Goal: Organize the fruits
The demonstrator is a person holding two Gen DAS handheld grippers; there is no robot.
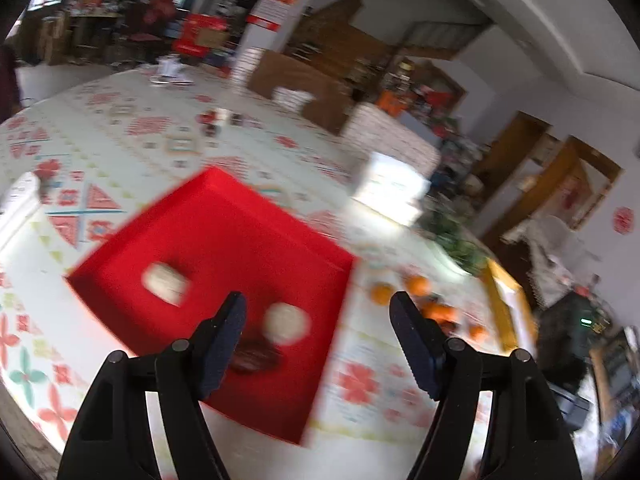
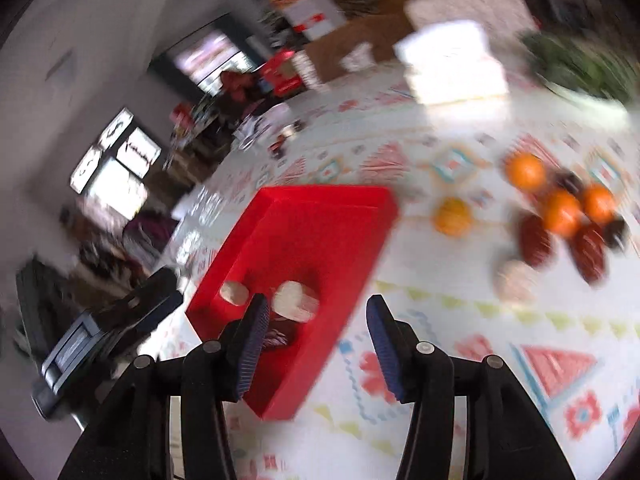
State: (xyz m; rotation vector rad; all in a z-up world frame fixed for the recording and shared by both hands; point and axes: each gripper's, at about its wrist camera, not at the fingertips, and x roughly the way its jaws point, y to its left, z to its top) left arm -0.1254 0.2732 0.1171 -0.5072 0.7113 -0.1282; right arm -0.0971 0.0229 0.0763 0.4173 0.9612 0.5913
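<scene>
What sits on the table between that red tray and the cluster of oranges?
In the right wrist view, a lone orange lies on the patterned cloth between the red tray and the cluster of oranges; otherwise that stretch is bare cloth.

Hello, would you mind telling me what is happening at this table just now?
A person with a gripper in each hand is sorting fruit into a red tray. Two pale fruits and a dark red one lie in it. Oranges and more dark red fruit wait on the tablecloth. Left gripper and right gripper are open and empty.
</scene>
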